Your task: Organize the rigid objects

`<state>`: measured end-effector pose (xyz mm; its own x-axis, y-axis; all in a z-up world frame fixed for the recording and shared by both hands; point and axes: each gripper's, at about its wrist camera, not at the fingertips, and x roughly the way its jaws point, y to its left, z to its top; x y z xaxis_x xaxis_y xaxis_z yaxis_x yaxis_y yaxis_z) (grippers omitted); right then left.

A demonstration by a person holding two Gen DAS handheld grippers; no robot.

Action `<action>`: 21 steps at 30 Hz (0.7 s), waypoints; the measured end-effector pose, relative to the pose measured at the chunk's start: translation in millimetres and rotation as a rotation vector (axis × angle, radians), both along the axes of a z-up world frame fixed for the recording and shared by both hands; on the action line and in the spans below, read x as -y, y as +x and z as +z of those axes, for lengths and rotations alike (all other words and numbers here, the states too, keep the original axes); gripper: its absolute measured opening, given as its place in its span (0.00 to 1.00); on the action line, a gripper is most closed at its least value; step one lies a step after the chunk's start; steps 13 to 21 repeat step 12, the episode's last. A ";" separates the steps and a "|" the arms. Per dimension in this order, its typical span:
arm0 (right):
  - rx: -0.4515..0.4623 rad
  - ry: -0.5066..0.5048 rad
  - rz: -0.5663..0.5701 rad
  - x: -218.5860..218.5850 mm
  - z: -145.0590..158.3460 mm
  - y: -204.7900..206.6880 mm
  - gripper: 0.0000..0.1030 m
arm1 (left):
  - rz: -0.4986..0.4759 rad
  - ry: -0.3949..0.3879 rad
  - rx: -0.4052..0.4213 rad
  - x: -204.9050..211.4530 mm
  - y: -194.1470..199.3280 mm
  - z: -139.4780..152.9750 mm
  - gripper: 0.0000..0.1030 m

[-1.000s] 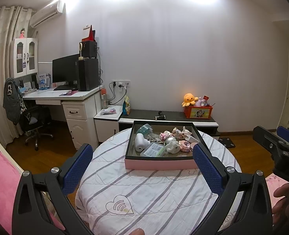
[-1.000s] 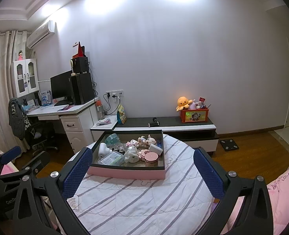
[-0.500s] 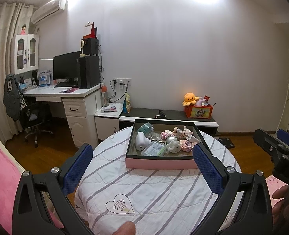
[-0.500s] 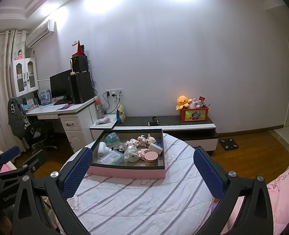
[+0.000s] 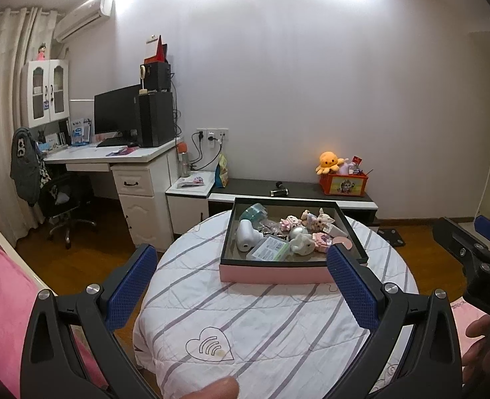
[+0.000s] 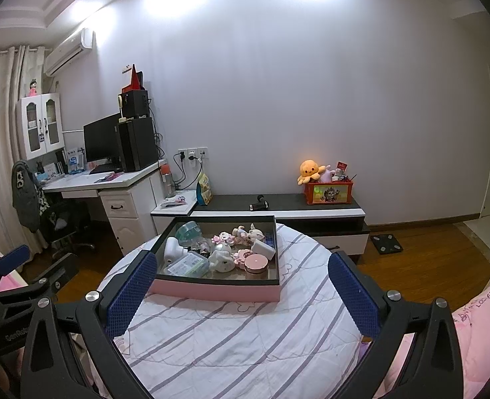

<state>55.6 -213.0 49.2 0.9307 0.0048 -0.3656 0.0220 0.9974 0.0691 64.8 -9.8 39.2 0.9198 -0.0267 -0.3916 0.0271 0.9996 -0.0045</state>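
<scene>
A pink box with a dark rim (image 5: 275, 272) (image 6: 211, 291) sits at the far side of a round table under a striped white cloth (image 5: 261, 319) (image 6: 231, 339). In it lie several small items: a white bottle-like device (image 5: 246, 238), a clear case (image 5: 268, 248), a white figurine (image 6: 221, 259), a round pink compact (image 6: 256, 262), small toys. My left gripper (image 5: 241, 286) is open and empty, short of the box. My right gripper (image 6: 241, 286) is open and empty, also short of the box. Each gripper shows at the edge of the other's view.
A white desk with monitor and speakers (image 5: 125, 153) and an office chair (image 5: 65, 206) stand at left. A low black-topped cabinet (image 5: 295, 196) with an orange toy crate (image 5: 343, 183) runs along the wall. Pink bedding (image 6: 481, 326) lies at both sides.
Both grippers have drifted slightly; the left view has shifted a little so the box sits somewhat farther right. Both stay open and empty.
</scene>
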 end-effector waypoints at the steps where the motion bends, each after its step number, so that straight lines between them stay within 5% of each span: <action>1: -0.001 -0.001 -0.001 -0.3 -0.3 0.1 1.00 | -0.001 0.001 0.002 0.0 0.3 -0.3 1.00; 21: -0.012 0.000 -0.002 -1.6 -2.3 0.6 1.00 | -0.004 -0.013 0.006 -0.7 3.8 -4.7 1.00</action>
